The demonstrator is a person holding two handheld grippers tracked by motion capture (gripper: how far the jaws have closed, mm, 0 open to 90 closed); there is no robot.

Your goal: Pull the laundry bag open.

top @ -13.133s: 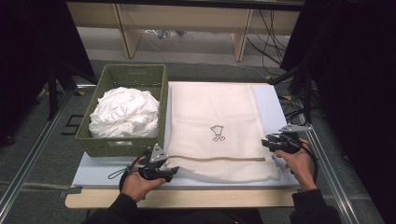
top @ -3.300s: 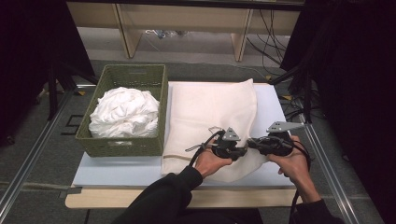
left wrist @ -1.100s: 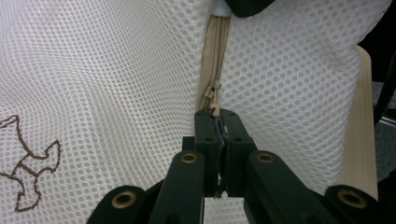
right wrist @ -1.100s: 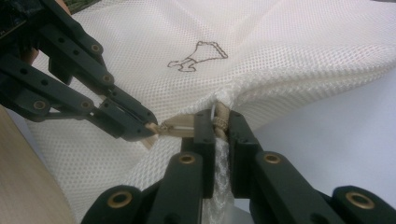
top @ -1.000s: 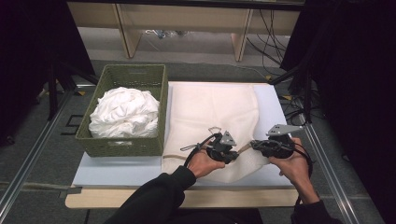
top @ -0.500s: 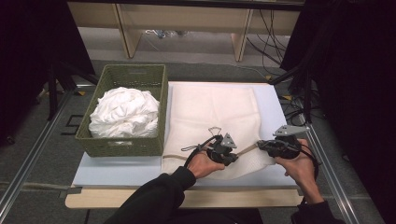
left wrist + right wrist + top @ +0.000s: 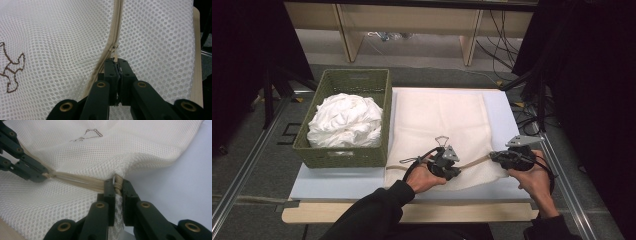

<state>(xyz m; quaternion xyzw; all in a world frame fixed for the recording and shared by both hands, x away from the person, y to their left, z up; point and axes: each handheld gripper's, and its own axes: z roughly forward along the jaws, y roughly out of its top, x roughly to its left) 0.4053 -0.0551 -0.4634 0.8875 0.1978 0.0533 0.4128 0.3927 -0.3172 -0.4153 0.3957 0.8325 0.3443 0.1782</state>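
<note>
From the high view, the mesh bag [image 7: 439, 132] lies flat on the table [image 7: 337, 182], just beside the green basket [image 7: 349, 82] full of white cloth [image 7: 344, 120]. The left gripper [image 7: 451, 161] and the right gripper [image 7: 498, 156] sit near the bag's front edge, with the zipper [image 7: 474, 161] stretched between them.

In the left gripper view, the left gripper [image 7: 115, 60] is squeezed tight on the tiny zipper pull [image 7: 115, 52]. The pull is small, so I think it could slip out if the hand tugs sideways.

In the right gripper view, the right gripper [image 7: 117, 182] pinches the bag's corner [image 7: 117, 185] at the zipper's end. If this grip slides, the bag may bunch up and the zipper may jam. Pulling too hard could tear the thin mesh.
</note>
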